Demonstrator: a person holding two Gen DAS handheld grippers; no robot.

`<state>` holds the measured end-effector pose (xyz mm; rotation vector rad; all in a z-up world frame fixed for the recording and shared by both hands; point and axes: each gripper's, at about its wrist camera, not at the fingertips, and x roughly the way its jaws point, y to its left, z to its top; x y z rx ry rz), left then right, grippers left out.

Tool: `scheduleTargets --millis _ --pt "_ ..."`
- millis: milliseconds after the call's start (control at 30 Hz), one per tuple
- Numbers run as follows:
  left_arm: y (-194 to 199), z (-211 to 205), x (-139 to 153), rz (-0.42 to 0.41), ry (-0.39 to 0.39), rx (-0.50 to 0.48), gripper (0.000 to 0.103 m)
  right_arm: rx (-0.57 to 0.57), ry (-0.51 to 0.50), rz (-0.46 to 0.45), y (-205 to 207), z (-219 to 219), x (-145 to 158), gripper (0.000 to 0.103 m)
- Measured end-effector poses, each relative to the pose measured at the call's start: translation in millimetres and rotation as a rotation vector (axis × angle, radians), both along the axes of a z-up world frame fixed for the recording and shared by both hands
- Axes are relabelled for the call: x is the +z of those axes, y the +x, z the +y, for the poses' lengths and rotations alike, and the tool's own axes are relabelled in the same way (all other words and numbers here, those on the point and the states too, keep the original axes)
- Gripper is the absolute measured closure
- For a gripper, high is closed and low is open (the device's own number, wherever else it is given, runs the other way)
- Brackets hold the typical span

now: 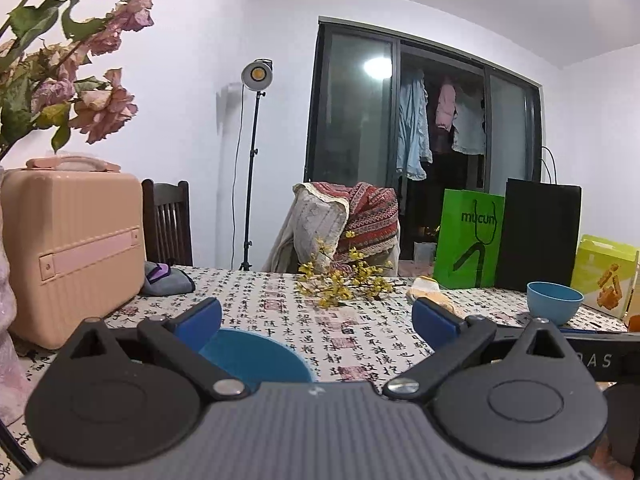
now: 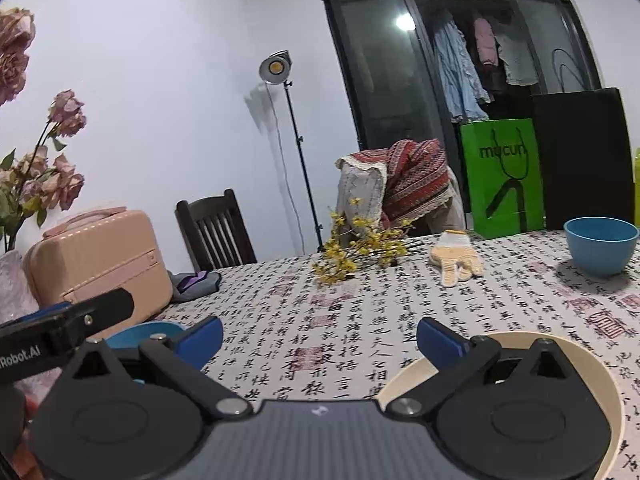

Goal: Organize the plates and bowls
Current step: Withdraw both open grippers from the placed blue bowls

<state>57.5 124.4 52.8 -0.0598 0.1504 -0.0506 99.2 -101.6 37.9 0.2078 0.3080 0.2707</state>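
Right wrist: glove (image 2: 456,258), yellow sprig (image 2: 360,254) between gripper (image 2: 320,336), far bowl (image 2: 600,246).

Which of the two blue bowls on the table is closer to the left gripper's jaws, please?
The darker blue bowl, right below the open left gripper, beside the pink case. The lighter blue bowl stands far off, near the black bag.

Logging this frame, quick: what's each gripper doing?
Left gripper: open, holding nothing, near blue bowl.
Right gripper: open, holding nothing.
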Motion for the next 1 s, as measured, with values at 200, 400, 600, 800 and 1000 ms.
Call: scheduleTargets --millis 200,400,600,800,1000 --pt "1.1 -7.1 0.4 0.009 0.007 -0.003 0.000 -0.029 0.002 0.002 -1.7 -12.6 -1.0 0.000" --pt "5.5 -15.4 0.7 0.032 0.024 0.002 0.000 -0.049 -0.018 0.014 -0.1 -24.8 -0.6 0.000" --pt "10.5 -25.6 4.4 0.048 0.027 0.001 0.000 -0.080 -0.015 0.027 5.8 -43.4 2.9 0.000" --pt "18.1 -36.4 6.5 0.076 0.020 0.002 0.000 -0.122 -0.001 0.054 16.1 -63.9 5.6 0.000" --pt "28.5 -48.5 11.5 0.093 0.002 -0.002 0.000 -0.140 0.008 0.084 26.9 -83.1 7.7 0.000"
